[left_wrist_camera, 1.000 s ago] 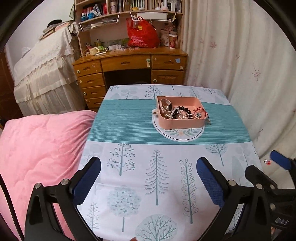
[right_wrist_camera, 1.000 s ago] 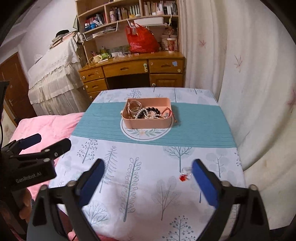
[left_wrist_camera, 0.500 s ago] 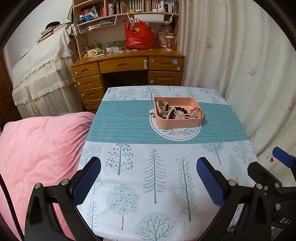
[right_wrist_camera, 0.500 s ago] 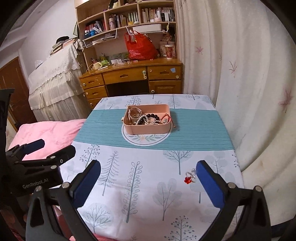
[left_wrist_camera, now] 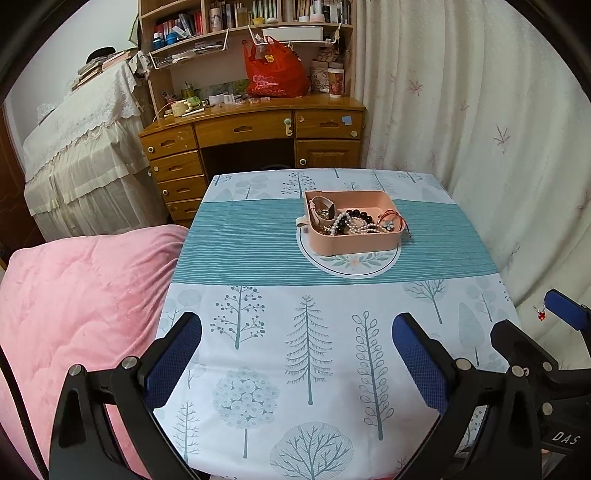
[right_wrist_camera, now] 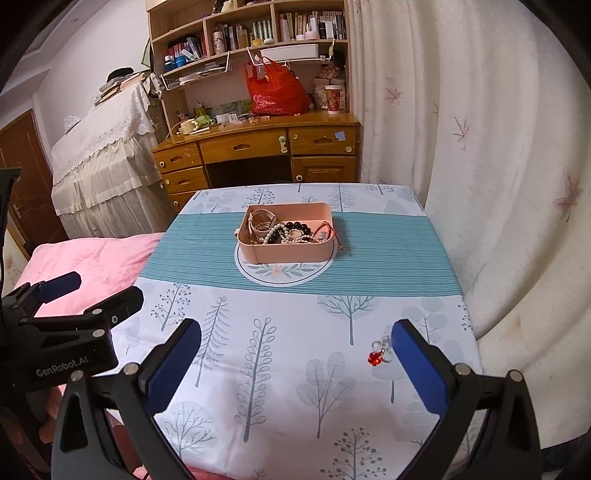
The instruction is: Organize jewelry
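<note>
A curtain (right_wrist_camera: 480, 147) is seen along the right side of the room, with a wooden desk (right_wrist_camera: 258, 144) and bookshelf (right_wrist_camera: 251, 33) against the far wall; a red bag (right_wrist_camera: 275, 90) is set on the desk. A pink quilt (left_wrist_camera: 81, 302) lies to the left of the table (left_wrist_camera: 295, 369), which is covered by a tree-printed cloth with a teal striped band across it.

A pink tray (right_wrist_camera: 288, 236) is placed on a round mat (right_wrist_camera: 284, 273) on the teal band, towards the far half of the table. Beaded strands, a watch and other jewelry are heaped inside it; a red cord hangs over its right rim.

The left gripper (left_wrist_camera: 297, 354) is held above the near table edge with its blue-padded fingers (left_wrist_camera: 173, 354) wide apart and nothing between them. The right gripper (right_wrist_camera: 295, 354) is likewise held with fingers (right_wrist_camera: 421, 369) wide apart.

A small red charm (right_wrist_camera: 378, 352) with clear loops is found on the cloth near the right table edge, just beside the inner face of the right gripper's right-hand finger. Contact between the two cannot be determined. It is well apart from the tray.
</note>
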{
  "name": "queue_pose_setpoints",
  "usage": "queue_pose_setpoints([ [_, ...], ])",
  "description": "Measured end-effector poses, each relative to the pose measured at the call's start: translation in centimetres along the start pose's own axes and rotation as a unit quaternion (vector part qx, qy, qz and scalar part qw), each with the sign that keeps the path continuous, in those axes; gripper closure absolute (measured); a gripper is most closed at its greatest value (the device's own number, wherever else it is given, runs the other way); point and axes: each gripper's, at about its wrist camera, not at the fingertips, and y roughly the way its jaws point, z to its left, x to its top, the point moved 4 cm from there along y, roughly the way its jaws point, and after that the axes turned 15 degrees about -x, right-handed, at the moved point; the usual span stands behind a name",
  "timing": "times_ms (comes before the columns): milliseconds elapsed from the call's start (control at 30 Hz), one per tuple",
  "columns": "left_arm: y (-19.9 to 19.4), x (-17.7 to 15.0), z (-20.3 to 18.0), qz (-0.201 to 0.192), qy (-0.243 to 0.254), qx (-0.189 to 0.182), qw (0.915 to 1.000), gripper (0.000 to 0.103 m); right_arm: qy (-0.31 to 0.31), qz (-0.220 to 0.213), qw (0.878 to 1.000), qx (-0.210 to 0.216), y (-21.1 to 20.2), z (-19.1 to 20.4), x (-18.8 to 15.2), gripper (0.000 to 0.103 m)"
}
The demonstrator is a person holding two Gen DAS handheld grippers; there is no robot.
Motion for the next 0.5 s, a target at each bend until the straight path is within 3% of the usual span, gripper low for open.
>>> queue_pose_setpoints([
  [500,0.41,-0.05,-0.48,0.006,0.015,-0.006,0.9999,0.001,0.002,0.006,1.0,-0.012,0.63,-0.3,-0.05,0.0],
])
